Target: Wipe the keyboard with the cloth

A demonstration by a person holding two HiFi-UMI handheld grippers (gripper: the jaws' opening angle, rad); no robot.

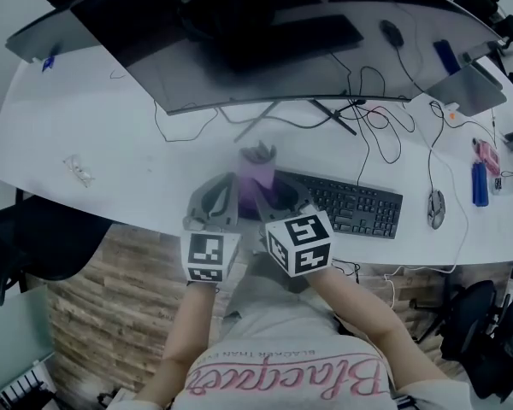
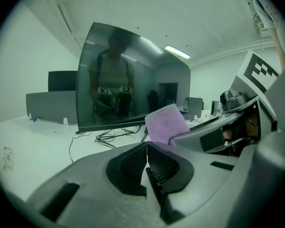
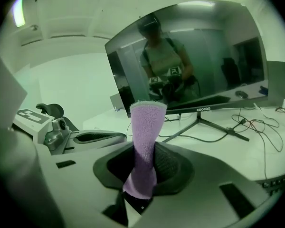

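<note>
Right now the right gripper (image 3: 143, 167) is clamped on a purple cloth (image 3: 146, 127). The cloth stands up from between its jaws as a folded strip, free end pointing toward the monitor (image 1: 265, 41). The left gripper (image 2: 147, 161) is fully closed on nothing, its pads meeting, and it sits just beside the right one over the near edge of the desk (image 1: 111, 143). The keyboard (image 1: 352, 205) lies off to the right of both tools, its left end just behind the right gripper. From above I can't tell whether the cloth touches the keys, though it looks held clear of them, so I'd judge the wiping hasn't begun. What worries me is the grip: only the lower end of the cloth is pinched and most of it sticks out unsupported. Pressed onto the keys it could fold over or work loose, and then the hard jaw tips would scrape or press keys instead of the fabric. The keyboard lies close to the front edge of the desk, so a firm sideways stroke might shove it askew or toward that edge. A long sweep could knock the mouse (image 1: 436, 207) at its far end or snag the cables (image 1: 372, 118) behind it. The two grippers are also close enough to bump.
</note>
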